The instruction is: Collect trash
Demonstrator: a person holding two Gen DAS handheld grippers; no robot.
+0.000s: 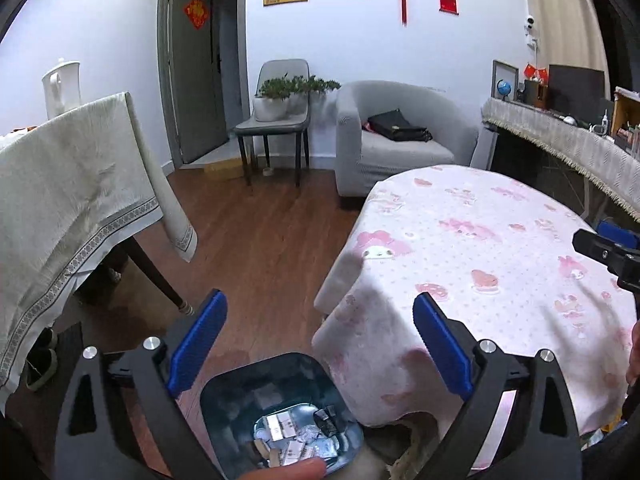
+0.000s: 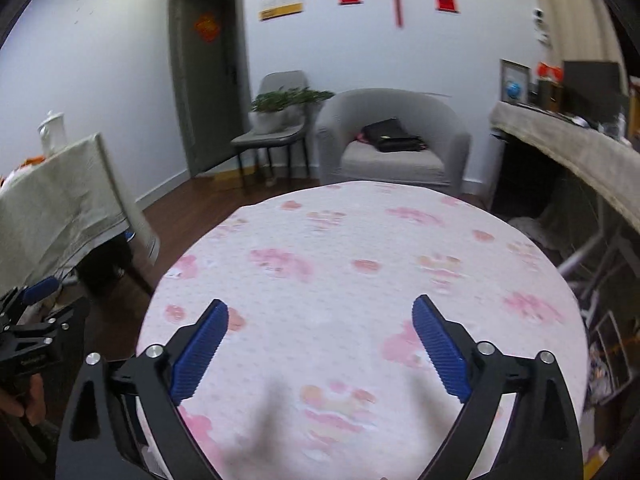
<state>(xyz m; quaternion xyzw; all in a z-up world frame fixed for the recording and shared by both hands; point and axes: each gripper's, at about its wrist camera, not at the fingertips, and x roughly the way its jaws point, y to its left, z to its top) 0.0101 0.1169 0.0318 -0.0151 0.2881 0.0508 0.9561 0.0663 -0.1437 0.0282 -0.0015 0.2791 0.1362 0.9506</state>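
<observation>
Both tongs are spread wide and empty. The bin (image 1: 280, 412), with trash (image 1: 296, 436) inside, lies at six o'clock beneath the left gripper (image 1: 320, 340), the nearer one; the right gripper (image 2: 320, 344) hangs over the seemingly bare, blurred table (image 2: 360, 248).

Bin (image 1: 224, 396): on the floor (image 1: 256, 240), just left of the cloth-covered worktop (image 1: 480, 248), below the left gripper (image 1: 320, 320).
Trash (image 1: 296, 436): in the bin, at its bottom.
Right gripper (image 2: 320, 330): above the worktop (image 2: 360, 260).
Armchair (image 1: 396, 136): behind the worktop, with a bag (image 1: 396, 126) on its seat.
Chair (image 1: 276, 120): left of the armchair, potted plants (image 1: 276, 96) on it.
Door (image 1: 196, 80): left of the chair.
Draped table (image 1: 68, 184): far left.
Long shelf (image 1: 580, 148): far right.
</observation>
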